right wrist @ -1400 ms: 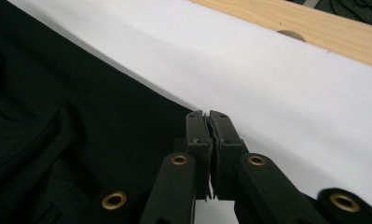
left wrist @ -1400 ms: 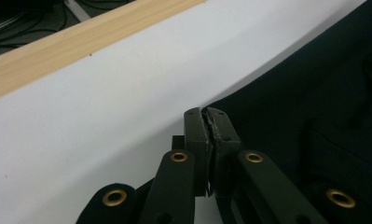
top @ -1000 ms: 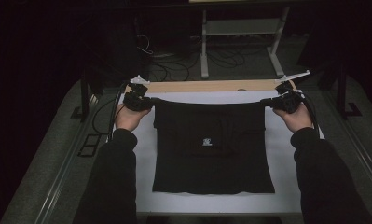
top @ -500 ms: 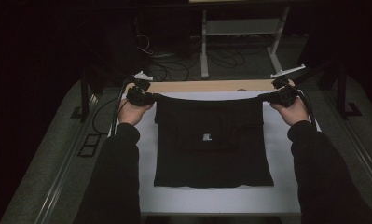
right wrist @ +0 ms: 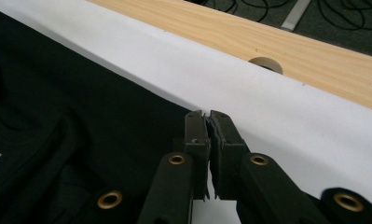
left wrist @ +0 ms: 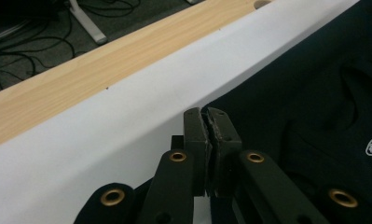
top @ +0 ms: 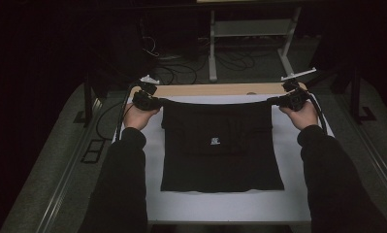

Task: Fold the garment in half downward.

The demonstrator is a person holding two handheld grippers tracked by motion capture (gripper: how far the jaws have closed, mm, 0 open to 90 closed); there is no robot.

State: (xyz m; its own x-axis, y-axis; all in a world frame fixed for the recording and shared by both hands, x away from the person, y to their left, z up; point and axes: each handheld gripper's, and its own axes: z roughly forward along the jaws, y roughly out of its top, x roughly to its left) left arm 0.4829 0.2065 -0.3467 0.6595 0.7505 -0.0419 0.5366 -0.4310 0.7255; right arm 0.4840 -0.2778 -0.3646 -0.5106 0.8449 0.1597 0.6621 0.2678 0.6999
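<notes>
Stretching between hand-held grippers (top: 159, 101): black garment (top: 220, 145)

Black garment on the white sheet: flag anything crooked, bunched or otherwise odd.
The black garment lies slightly askew: its bottom hem flares wider at the right corner. Creases bunch around the small white logo. Its top edge is stretched taut between the left gripper and right gripper. Nothing looks damaged.

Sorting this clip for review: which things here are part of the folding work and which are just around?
In the job:
- black T-shirt, far edge stretched between both tools
- left hand-held gripper, shut on the shirt's far left corner
- right hand-held gripper, shut on its far right corner
- white table cover under it

Just around:
- wooden table edge
- floor cables
- white stand
</notes>
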